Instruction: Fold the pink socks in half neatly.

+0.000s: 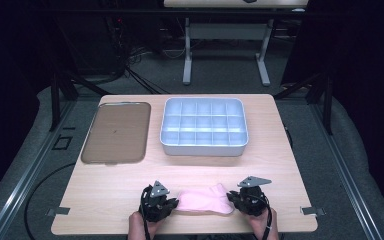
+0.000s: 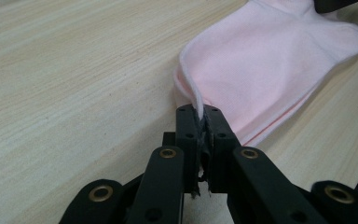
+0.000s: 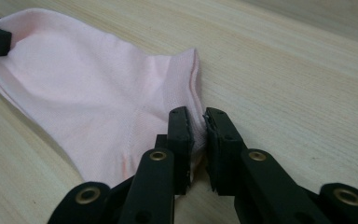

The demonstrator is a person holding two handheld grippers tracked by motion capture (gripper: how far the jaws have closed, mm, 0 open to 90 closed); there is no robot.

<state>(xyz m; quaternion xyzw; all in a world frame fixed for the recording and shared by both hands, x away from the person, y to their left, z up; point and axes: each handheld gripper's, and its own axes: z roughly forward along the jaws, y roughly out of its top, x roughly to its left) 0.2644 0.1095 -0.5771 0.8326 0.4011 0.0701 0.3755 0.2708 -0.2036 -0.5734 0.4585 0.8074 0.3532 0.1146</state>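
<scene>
Pink sock (image 1: 204, 200) lies flat on the wooden table (image 1: 130, 185), close to the near edge, stretched between the two grippers. One sock is on the table, and one gripper sits at each of its ends.

Behind it, toward the far side of the table, stands one white divided bin (image 1: 204, 127); its grid of small compartments looks bare as far as the high view can tell. To the left of the bin lies one flat brown tray (image 1: 116, 132) with nothing on it. Bin and tray sit just beside each other without touching, and both are well apart from the sock.

The left gripper (image 2: 201, 112) has its jaws pressed together on the thin hem of the sock, the fabric edge rising out from between the pads. The right gripper (image 3: 197, 122) has its jaws drawn narrow on the sock's opposite edge, a fold of pink fabric pinched between them. A hand (image 1: 141, 224) comes in at the bottom of the high view behind the left gripper.

A broad strip of bare wood runs between the sock and the two containers. Bare wood also lies to the left and right of the grippers, out to the table's side edges. The near edge is just below the hands
</scene>
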